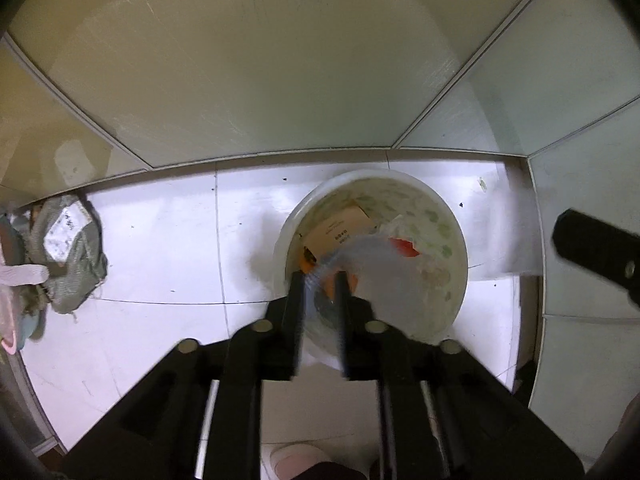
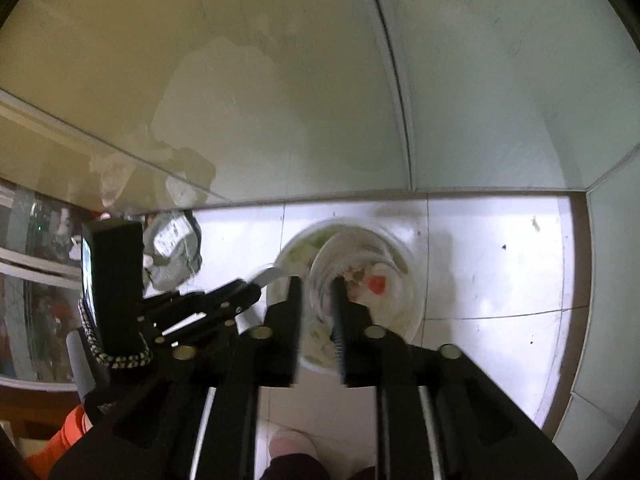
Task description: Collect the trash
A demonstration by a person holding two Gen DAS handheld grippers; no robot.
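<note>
Nearest, below the left tool (image 1: 319, 276), the toe of a slipper (image 1: 296, 460) shows on the white tiled floor (image 1: 160, 240). The left tool points almost straight down, its fingers slightly spread. A blurred clear plastic sheet (image 1: 384, 264) runs from the gap between the tips out ahead and to the right. The pads do not look pressed on it. Straight beneath and ahead of the tips stands the round white bin (image 1: 288, 216). It holds a tan card box (image 1: 340, 228) and a red scrap (image 1: 404, 248).

The right tool (image 2: 317, 280) also hangs over the bin, its fingers likewise a little apart. A clear cup (image 2: 360, 248) lies at its tips, one finger outside the cup's wall and the other seemingly inside. The gap looks wider than the wall.

Farther off to the left of both tools, a grey cloth bundle (image 1: 72, 248) lies on the floor against the wall (image 1: 280, 60). That pale panelled wall rises just beyond the bin.
</note>
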